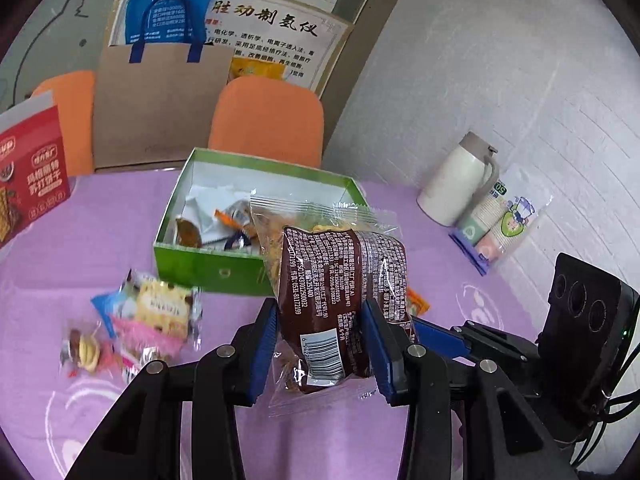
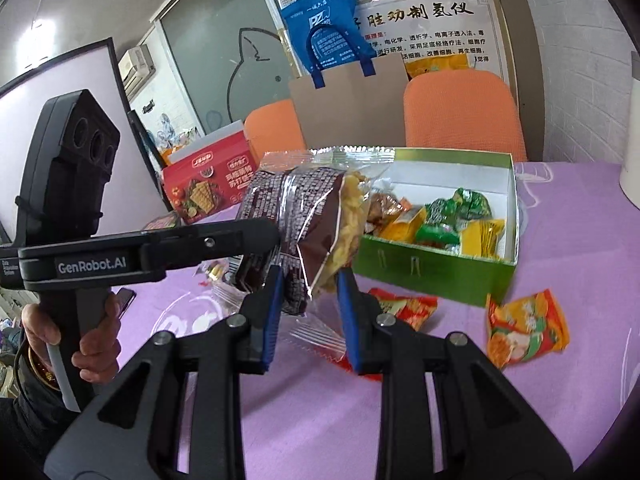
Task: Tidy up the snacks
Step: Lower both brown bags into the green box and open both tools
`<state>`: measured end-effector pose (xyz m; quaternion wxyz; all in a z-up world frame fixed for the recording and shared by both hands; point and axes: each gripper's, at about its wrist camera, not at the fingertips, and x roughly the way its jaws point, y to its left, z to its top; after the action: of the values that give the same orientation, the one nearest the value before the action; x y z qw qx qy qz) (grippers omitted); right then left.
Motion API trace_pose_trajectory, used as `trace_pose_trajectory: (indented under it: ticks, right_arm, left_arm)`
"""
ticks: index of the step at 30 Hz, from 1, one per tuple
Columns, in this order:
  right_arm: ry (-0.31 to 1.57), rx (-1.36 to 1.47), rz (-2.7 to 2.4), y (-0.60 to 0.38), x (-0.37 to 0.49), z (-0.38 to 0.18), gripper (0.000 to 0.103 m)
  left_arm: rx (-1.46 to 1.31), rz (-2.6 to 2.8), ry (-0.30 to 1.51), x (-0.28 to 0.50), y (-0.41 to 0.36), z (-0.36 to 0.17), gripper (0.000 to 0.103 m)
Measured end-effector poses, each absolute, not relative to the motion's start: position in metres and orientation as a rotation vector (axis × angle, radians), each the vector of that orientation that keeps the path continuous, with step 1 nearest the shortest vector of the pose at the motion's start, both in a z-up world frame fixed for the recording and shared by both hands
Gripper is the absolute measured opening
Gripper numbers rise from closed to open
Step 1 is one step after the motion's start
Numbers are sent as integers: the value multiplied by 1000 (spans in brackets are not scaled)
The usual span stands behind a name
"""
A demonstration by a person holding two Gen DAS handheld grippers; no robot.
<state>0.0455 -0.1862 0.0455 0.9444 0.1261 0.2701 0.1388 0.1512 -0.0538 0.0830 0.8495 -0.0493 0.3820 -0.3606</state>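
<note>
Both my left gripper (image 1: pixel 320 344) and right gripper (image 2: pixel 308 316) clamp the snack bag (image 1: pixel 340 280), lifted before the green box (image 1: pixel 208 268); loose packets (image 2: pixel 524 328) litter the purple table (image 1: pixel 460 272) around it.

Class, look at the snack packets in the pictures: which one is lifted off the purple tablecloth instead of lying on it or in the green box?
The brown-and-clear packet, gripped by both grippers' fingers; the others lie loose.

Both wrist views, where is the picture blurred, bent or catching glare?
Left wrist view: loose snacks at lower left smear with motion blur, the brown packet stays sharp, and dark fisheye corners frame it. Right wrist view: the green box edges bow, and the packet's clear film glints.
</note>
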Motion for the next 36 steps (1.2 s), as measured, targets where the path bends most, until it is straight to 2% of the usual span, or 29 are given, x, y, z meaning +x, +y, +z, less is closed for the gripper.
trace_pose_trajectory:
  ticks: [12,15,16,17,18,19,20,21,22,27,32,36]
  right_arm:
    - [570,332,227,-250,124,35,30]
    - [595,294,191,-253,138,23,32]
    - [613,268,173,-252,140,19,44]
    - [620,242,146,-251,140,16,61]
    - [607,216,117,-250,136,14,67]
    - [592,199,106,-250,133,13,76]
    - [579,189,103,-250,129,11,83]
    - [573,189,100,-251,125,10,85]
    - [573,197,95,-253,122,8,86]
    - [592,245,83,-255,108,7,89]
    - [543,248,81,-249,84,26,99]
    - [511,227,65,-237,57,40,102]
  left_arm:
    - [-117,-767,853,252,-117,81,42]
    - [-125,-759,875,267,-124,70,42]
    - [-124,-753,883,271,-126,65,42]
    - [-121,-741,885,273,-126,60,43]
    - [-121,-734,884,274,-126,56,54]
    - [-125,-732,888,274,-124,53,75]
    - [-136,-721,886,273,-121,50,86]
    - [-149,-694,876,272,-118,48,97]
    - [-158,-668,864,270,-114,48,102]
    - [-169,-622,877,267,-102,45,103]
    - [-150,-617,887,249,-93,53,103]
    - [-135,-571,877,222,-83,68,103]
